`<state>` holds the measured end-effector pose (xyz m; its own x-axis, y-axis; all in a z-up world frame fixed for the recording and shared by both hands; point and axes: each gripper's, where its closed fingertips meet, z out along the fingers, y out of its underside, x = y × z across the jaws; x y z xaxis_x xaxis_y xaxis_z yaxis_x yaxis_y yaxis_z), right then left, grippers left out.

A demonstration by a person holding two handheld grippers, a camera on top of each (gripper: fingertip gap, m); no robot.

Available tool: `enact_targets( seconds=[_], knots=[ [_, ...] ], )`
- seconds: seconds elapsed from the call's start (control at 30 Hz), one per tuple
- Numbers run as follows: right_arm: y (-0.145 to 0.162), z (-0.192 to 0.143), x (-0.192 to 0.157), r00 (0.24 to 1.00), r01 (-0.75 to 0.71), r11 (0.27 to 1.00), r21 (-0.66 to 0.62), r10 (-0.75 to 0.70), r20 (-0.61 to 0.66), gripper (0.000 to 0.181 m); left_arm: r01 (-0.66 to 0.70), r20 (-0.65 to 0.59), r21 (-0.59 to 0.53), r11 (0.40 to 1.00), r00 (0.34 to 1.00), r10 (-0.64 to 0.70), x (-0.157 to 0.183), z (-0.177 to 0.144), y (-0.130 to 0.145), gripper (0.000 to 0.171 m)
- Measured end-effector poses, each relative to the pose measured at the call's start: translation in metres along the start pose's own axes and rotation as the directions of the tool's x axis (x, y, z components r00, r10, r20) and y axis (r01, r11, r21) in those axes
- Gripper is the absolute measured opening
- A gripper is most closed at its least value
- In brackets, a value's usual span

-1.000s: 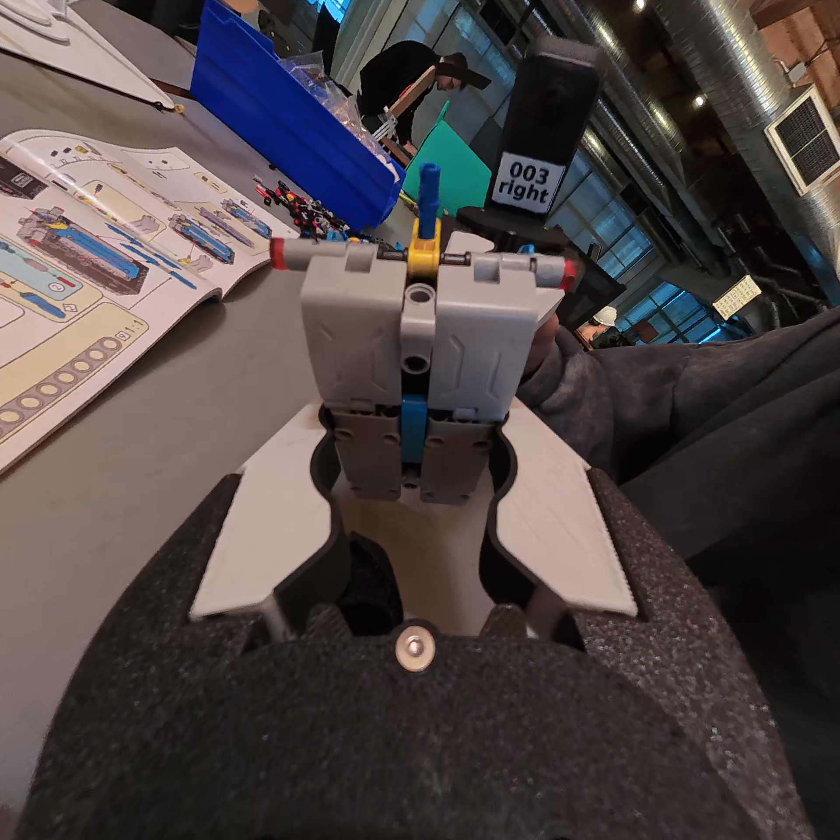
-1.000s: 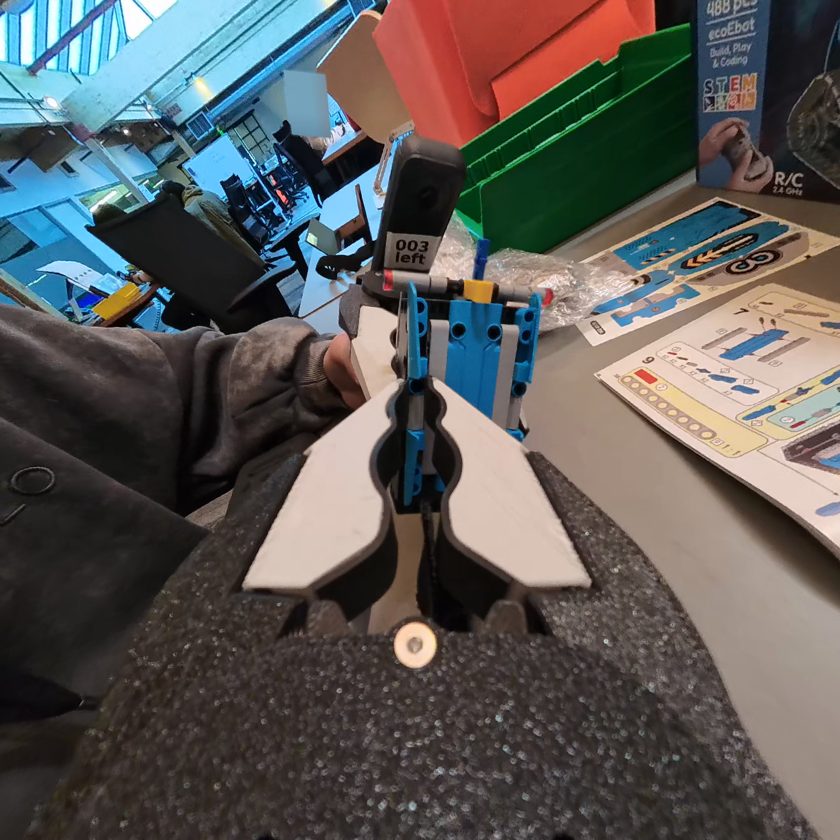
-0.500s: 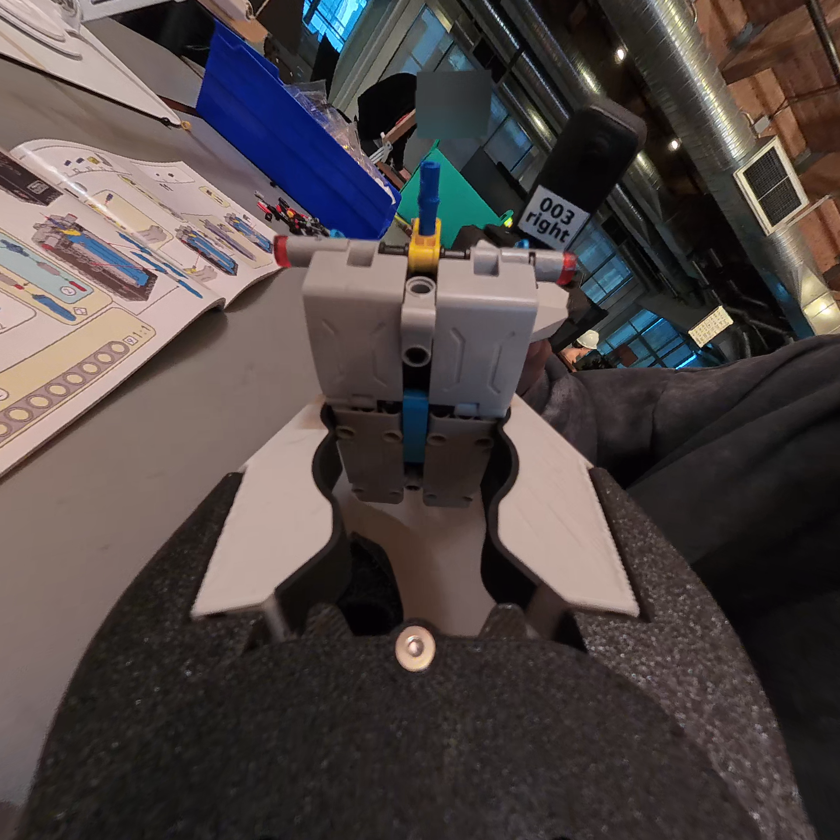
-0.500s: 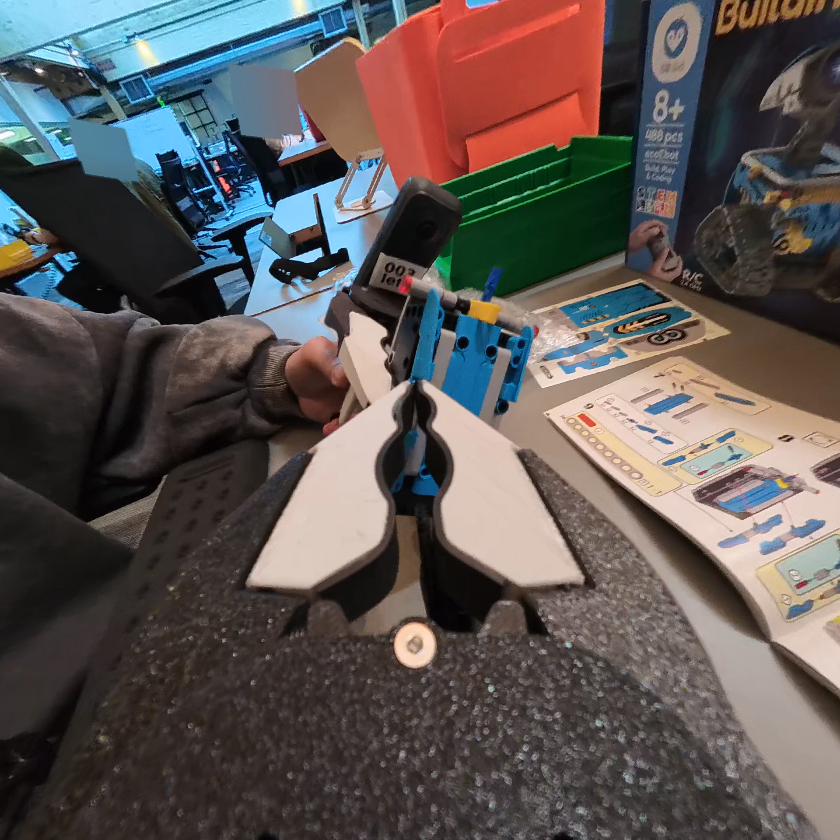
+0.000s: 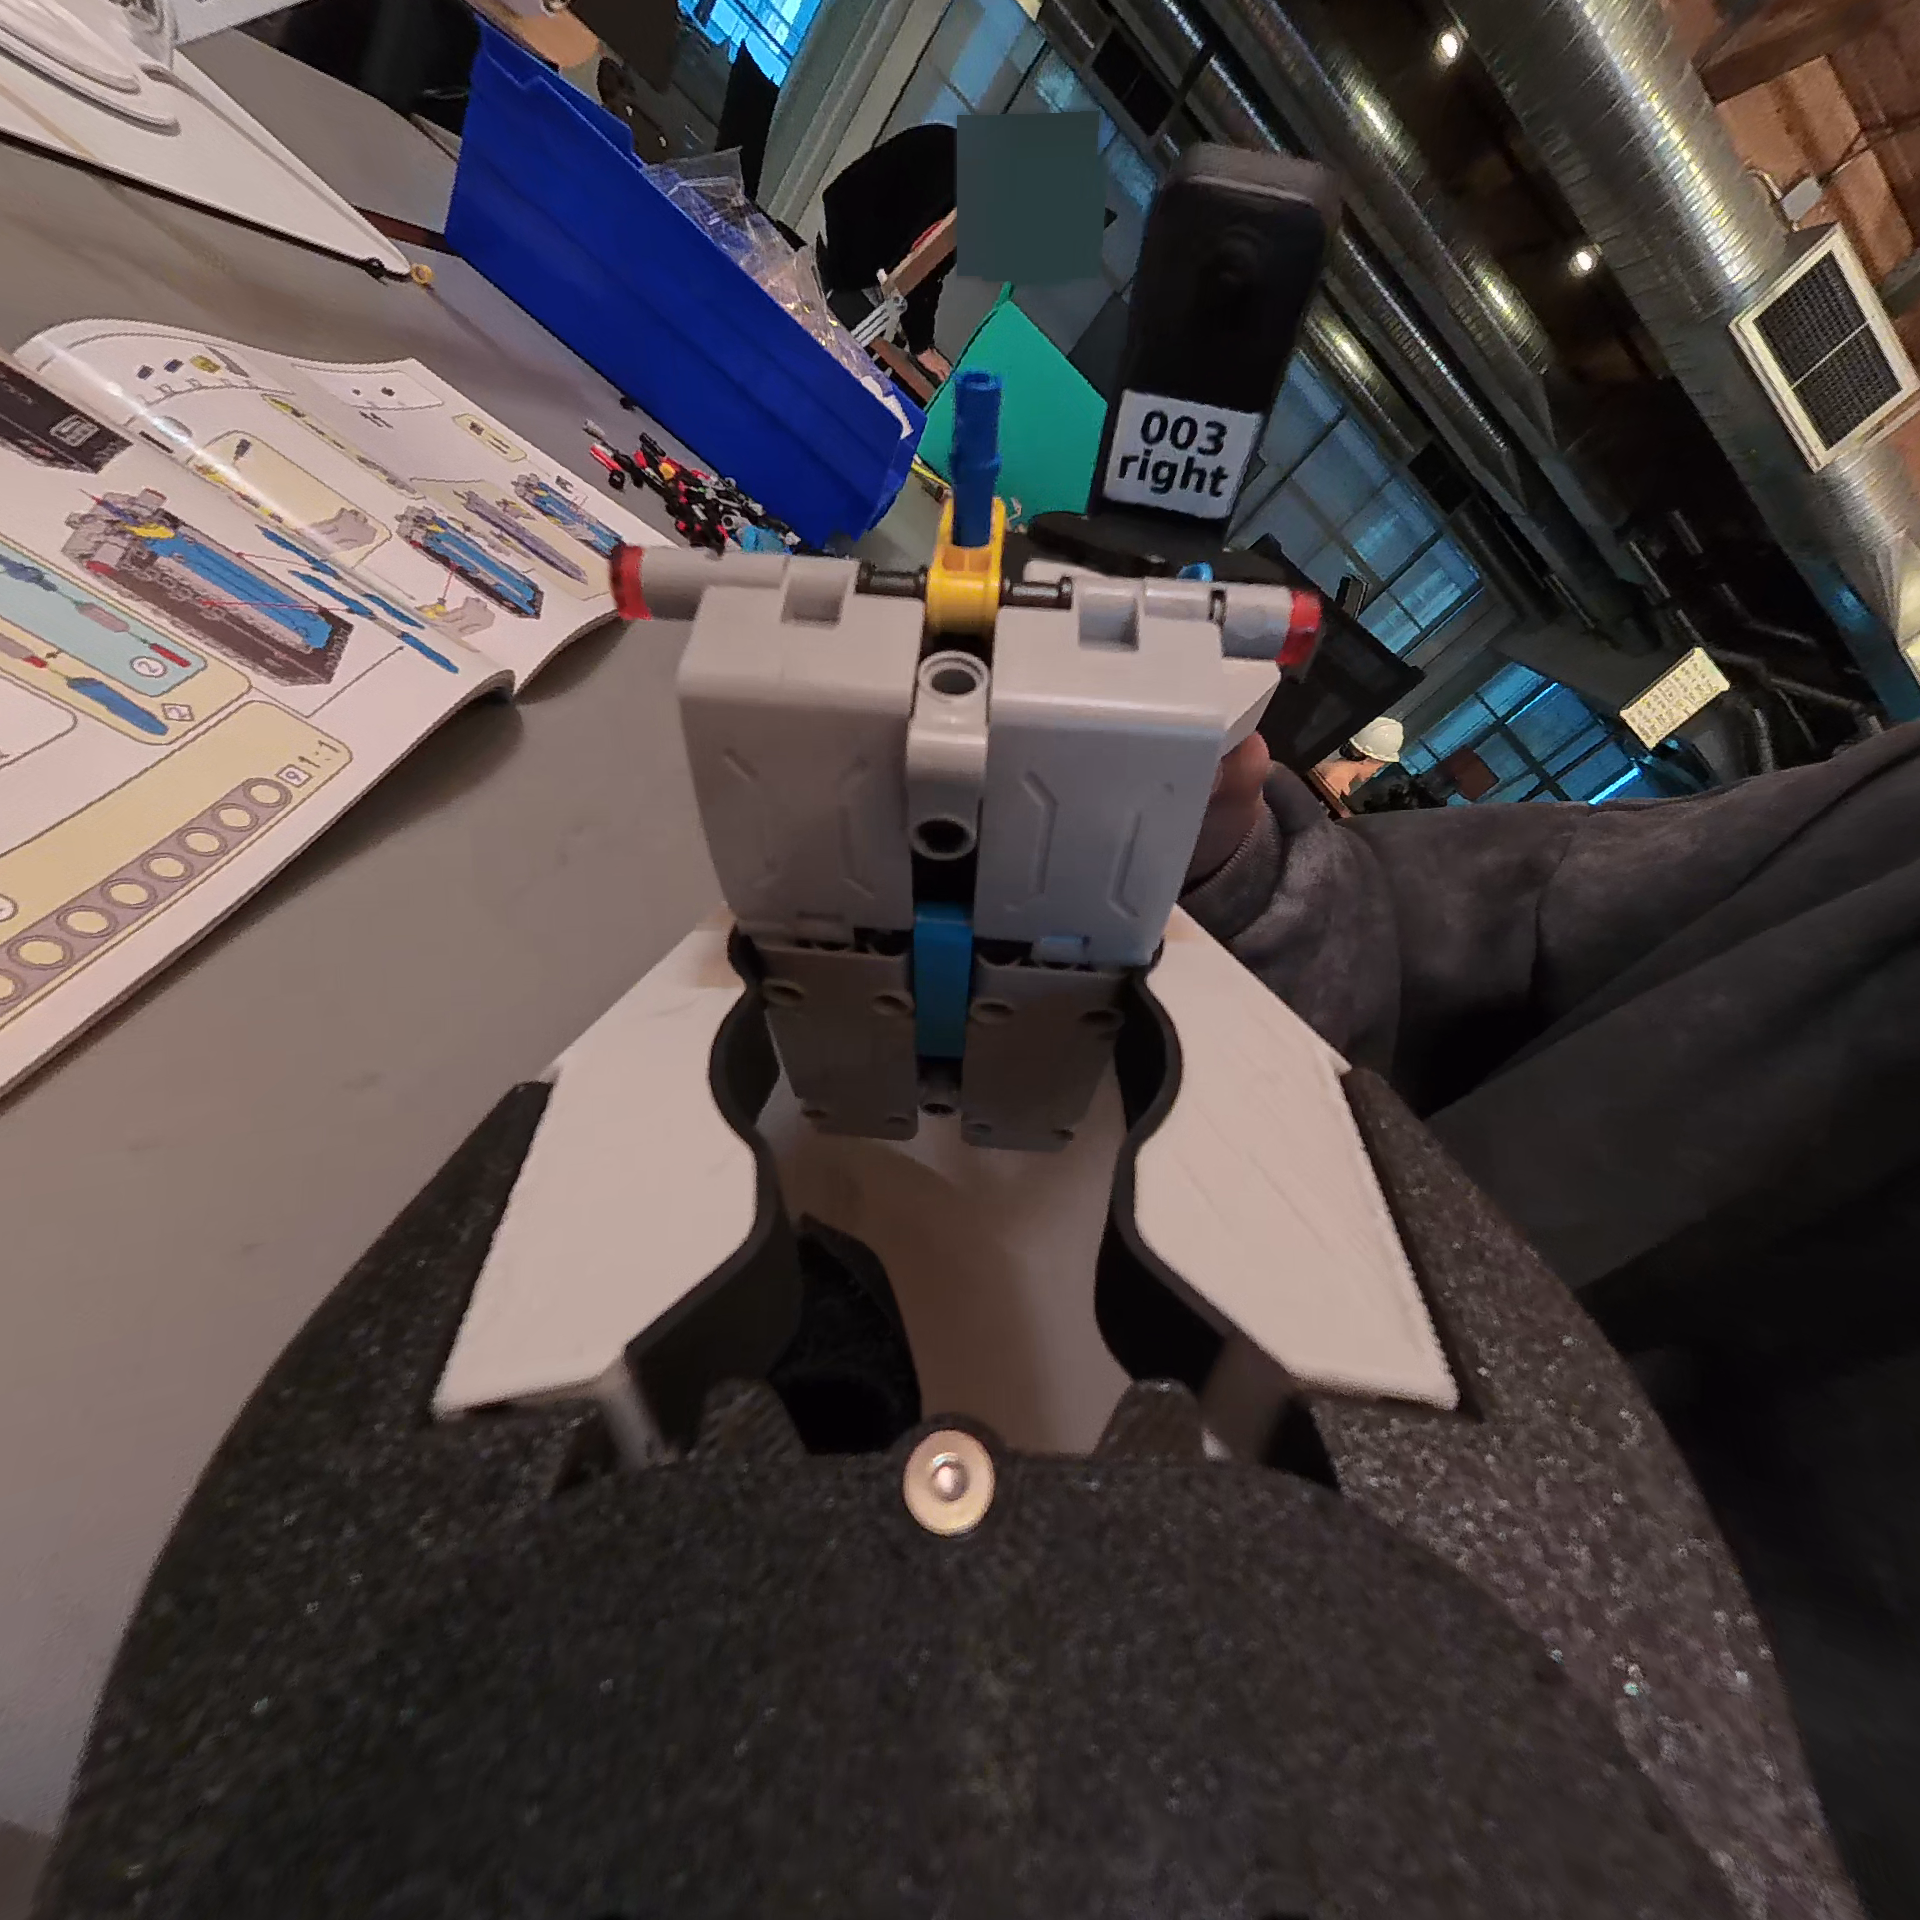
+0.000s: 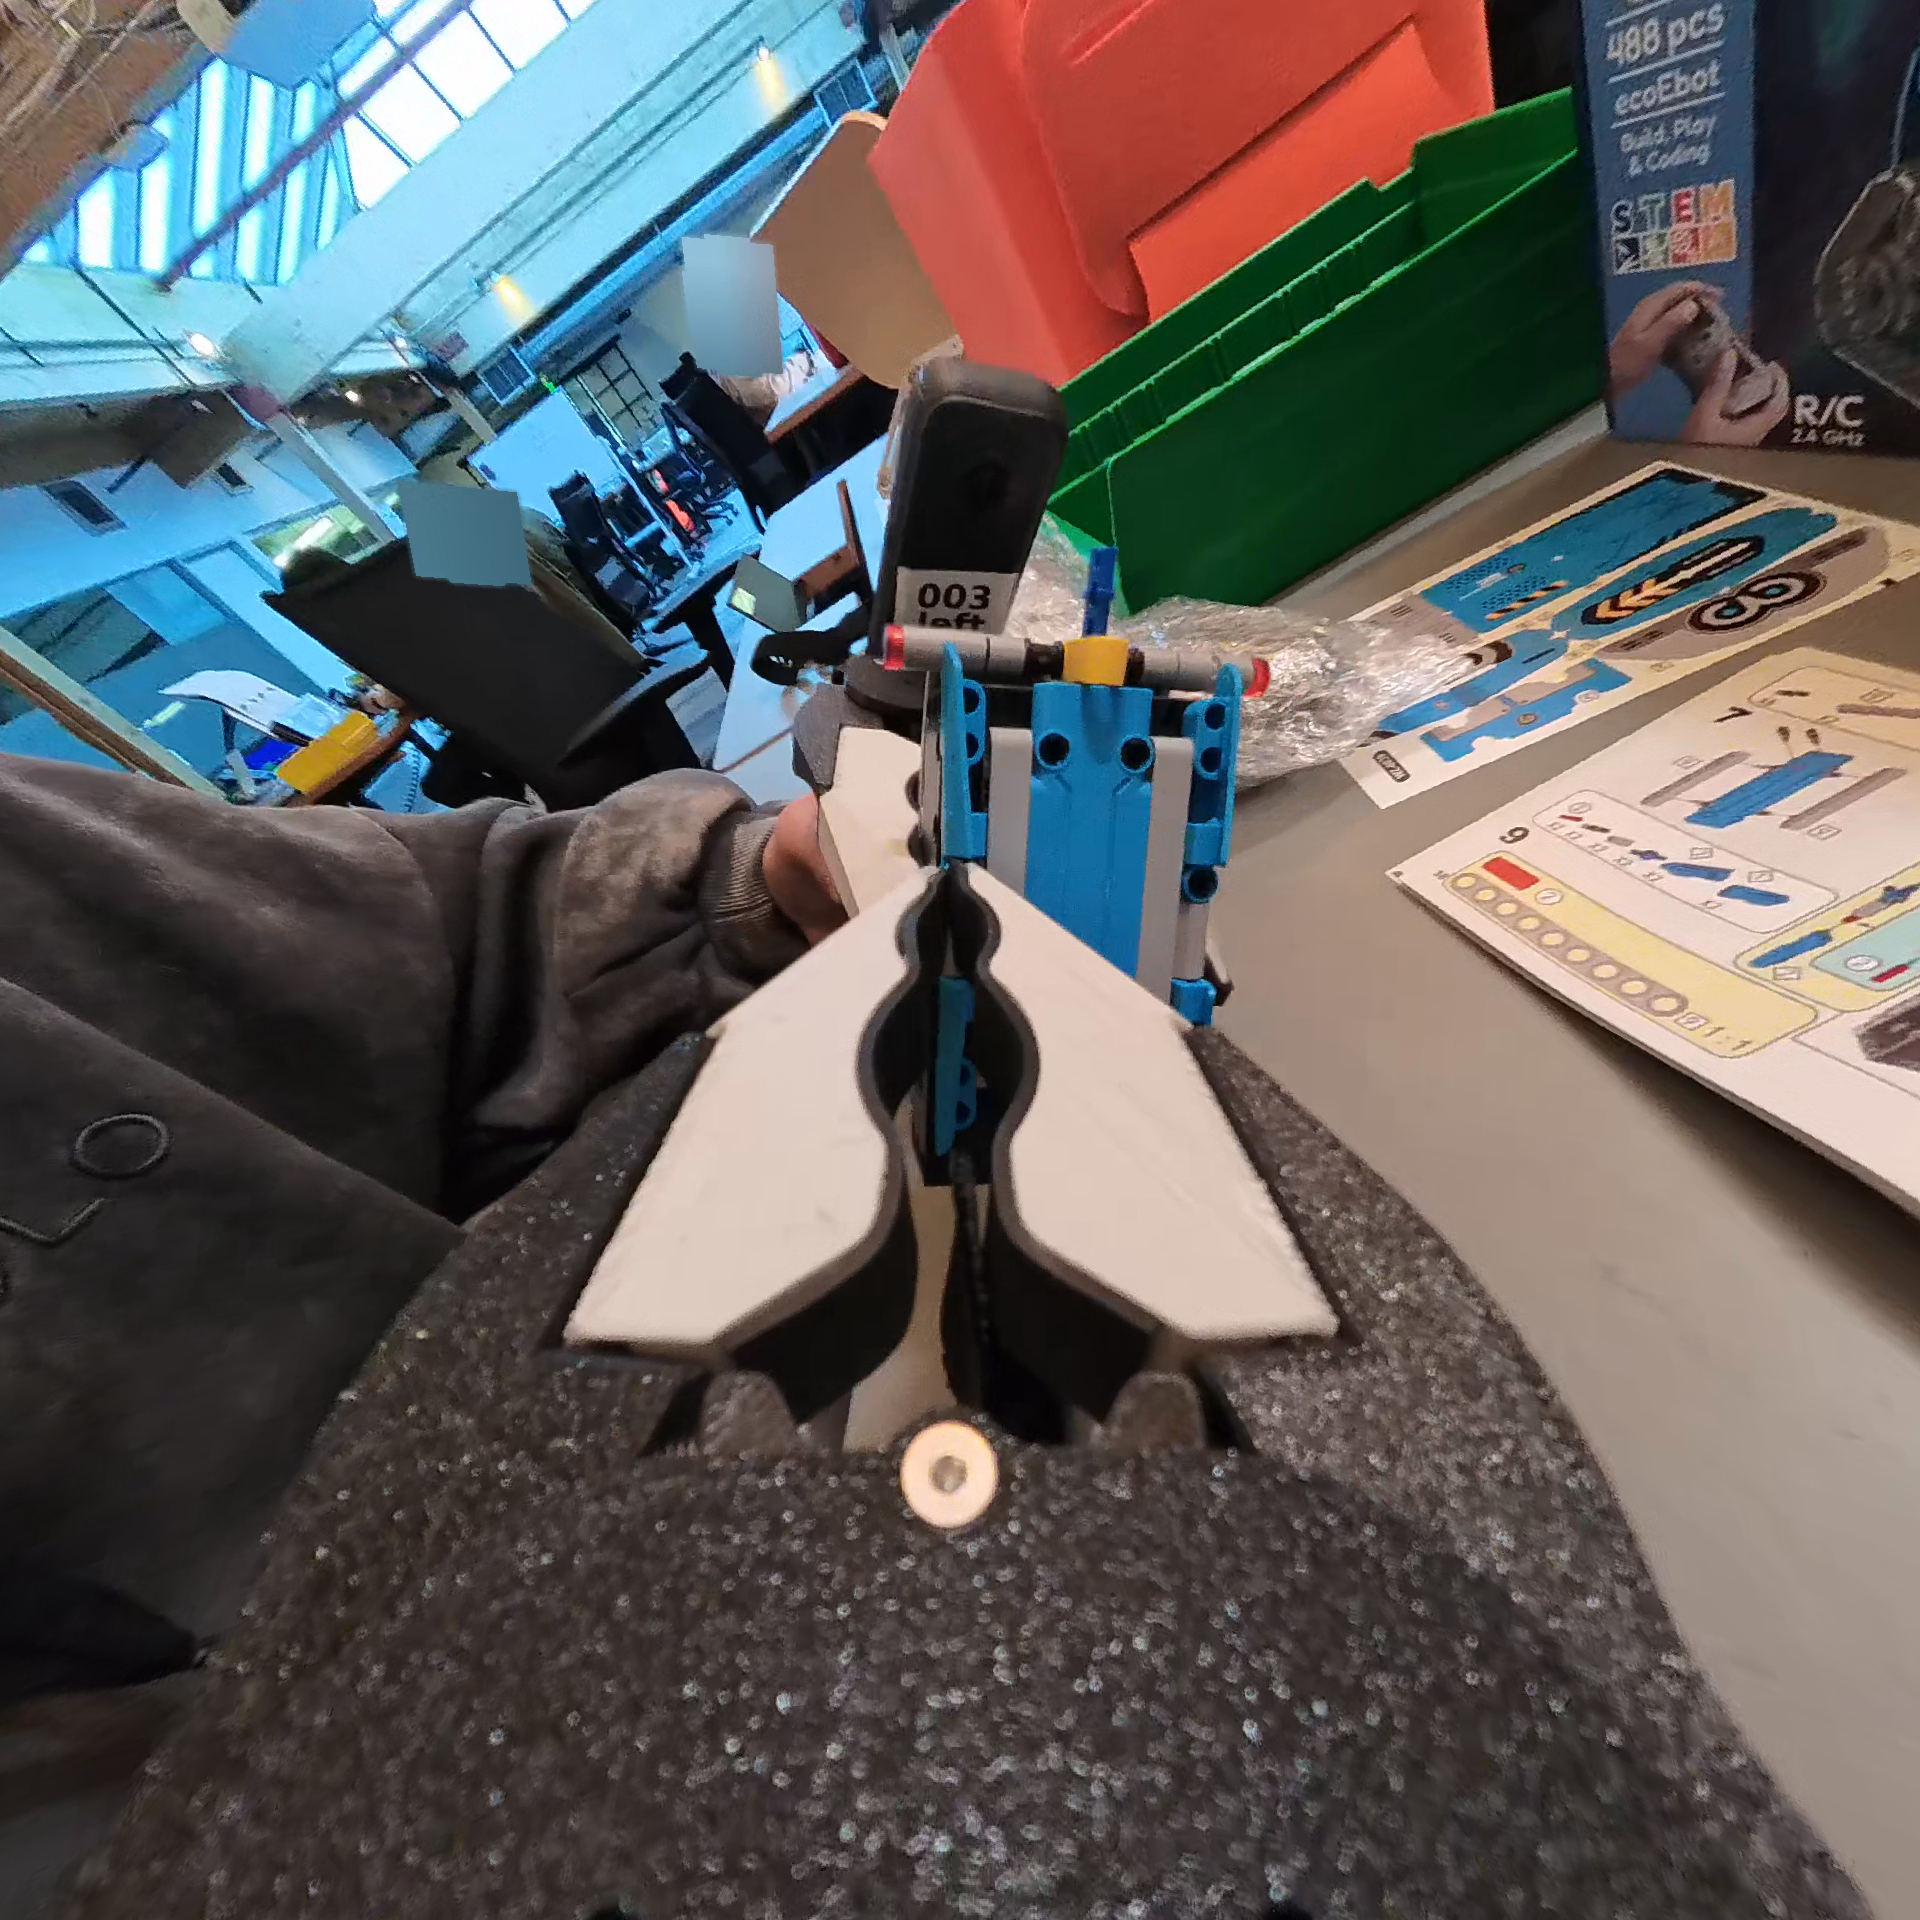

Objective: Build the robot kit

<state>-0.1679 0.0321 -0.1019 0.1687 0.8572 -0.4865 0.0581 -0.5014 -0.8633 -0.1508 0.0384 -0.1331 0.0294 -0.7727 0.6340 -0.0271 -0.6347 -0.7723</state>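
Note:
Both grippers hold one brick model above the grey table. In the left wrist view my left gripper (image 5: pixel 940 997) is shut on the model's grey lower end; the grey panels (image 5: pixel 831 769), a yellow connector (image 5: pixel 964 592) and an upright blue pin (image 5: pixel 975 436) rise beyond the fingertips. The right gripper's black camera post (image 5: pixel 1216 343) stands behind the model. In the right wrist view my right gripper (image 6: pixel 951 894) is shut on a thin blue beam (image 6: pixel 956 1049) at the model's left edge; the blue and grey panels (image 6: pixel 1091 831) face me. The left gripper's camera post (image 6: pixel 966 499) stands behind.
An open instruction booklet (image 5: pixel 208 644) lies on the table (image 5: pixel 364 1039) at left, with a blue bin (image 5: pixel 665 281) and loose small parts (image 5: pixel 675 488) behind. The right wrist view shows instruction sheets (image 6: pixel 1683 883), a sticker sheet (image 6: pixel 1621 613), a green bin (image 6: pixel 1330 384), a plastic bag (image 6: pixel 1299 665) and a box (image 6: pixel 1756 218). The tips of both grippers are at nearly the same place.
Both grippers have kept their hold on the model. The pair tilted and swung, so the background shifted in both views. The model's pose between the fingers is unchanged.

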Motion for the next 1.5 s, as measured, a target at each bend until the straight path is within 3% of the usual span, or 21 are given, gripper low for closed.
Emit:
enact_targets(
  seconds=[0.27,0.43,0.5,0.6,0.73,0.83,0.97,1.1,1.2,1.33,1.5],
  knots=[
    [-0.009,-0.006,-0.004,0.997,0.063,0.998,0.03,-0.064,0.039,0.0,-0.027,0.003,-0.016,1.0,1.0,0.027,-0.002,-0.004,-0.002,0.065],
    [-0.028,-0.023,0.002,0.998,-0.003,0.989,0.145,-0.006,0.066,0.05,-0.078,-0.13,-0.027,0.997,0.989,0.074,0.024,-0.009,0.002,0.066],
    [-0.018,-0.015,0.002,0.998,-0.024,0.995,0.095,0.018,0.064,0.072,-0.1,-0.139,-0.033,0.994,0.986,0.095,0.027,-0.009,0.003,0.066],
    [-0.002,0.002,-0.009,0.995,-0.027,1.0,0.013,0.025,0.095,0.084,-0.113,-0.147,-0.078,0.991,0.984,0.1,0.028,-0.004,0.011,0.066],
    [0.012,0.016,-0.013,0.997,0.053,0.997,-0.065,-0.049,0.054,0.081,-0.164,-0.114,-0.158,0.974,0.982,0.147,0.026,0.006,0.024,0.066],
    [0.015,0.015,-0.006,0.996,0.085,0.993,-0.081,-0.085,0.002,0.066,-0.232,-0.084,-0.207,0.951,0.972,0.219,0.025,0.012,0.032,0.066],
    [0.014,0.009,-0.001,0.989,0.135,0.985,-0.104,-0.14,-0.041,0.065,-0.278,-0.037,-0.187,0.942,0.961,0.276,0.019,0.013,0.026,0.068],
    [0.01,-0.009,0.009,0.965,0.2,0.976,-0.081,-0.211,-0.159,0.065,-0.219,0.006,-0.207,0.954,0.974,0.225,0.008,0.005,0.026,0.077],
    [0.009,-0.036,0.032,0.919,0.211,0.975,-0.071,-0.223,-0.325,0.065,-0.184,0.067,-0.145,0.972,0.978,0.195,-0.001,-0.008,0.015,0.078],
    [0.006,-0.067,0.058,0.807,0.265,0.96,-0.096,-0.275,-0.522,0.065,-0.19,0.147,-0.044,0.981,0.97,0.195,-0.008,-0.023,-0.003,0.064],
    [0.003,-0.065,0.068,0.77,0.282,0.956,-0.076,-0.273,-0.577,0.065,-0.258,0.193,-0.04,0.965,0.946,0.261,-0.008,-0.024,-0.008,0.06]
  ],
)
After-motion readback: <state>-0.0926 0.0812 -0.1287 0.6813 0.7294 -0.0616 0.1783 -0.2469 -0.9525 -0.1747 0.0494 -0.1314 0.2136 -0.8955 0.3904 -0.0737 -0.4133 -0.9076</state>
